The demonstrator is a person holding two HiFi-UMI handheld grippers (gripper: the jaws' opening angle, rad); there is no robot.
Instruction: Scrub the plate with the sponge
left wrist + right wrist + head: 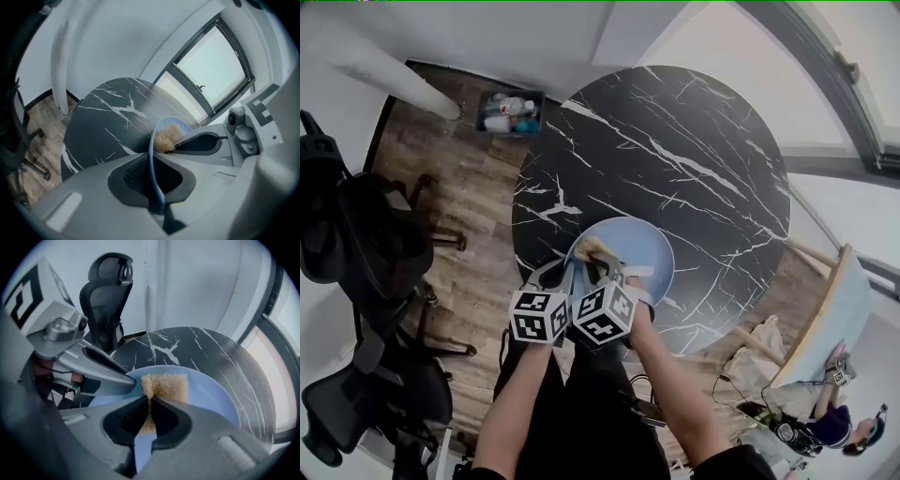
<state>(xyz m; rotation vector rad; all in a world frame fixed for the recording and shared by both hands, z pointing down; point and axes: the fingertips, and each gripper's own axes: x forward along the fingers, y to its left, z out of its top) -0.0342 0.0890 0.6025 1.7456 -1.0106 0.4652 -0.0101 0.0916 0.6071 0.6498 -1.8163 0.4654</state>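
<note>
Marble table (694, 159) | left hand-held gripper (151, 157) clamps plate (647, 246) rim | right hand-held gripper (149, 401) clamps sponge (166, 385) on plate

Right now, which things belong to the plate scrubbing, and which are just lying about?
In the job: pale blue round plate, clamped at its rim by the left gripper; tan sponge, pinched in the right gripper; black marbled round table.
Lying about: dark bin of bottles; black office chairs.
</note>
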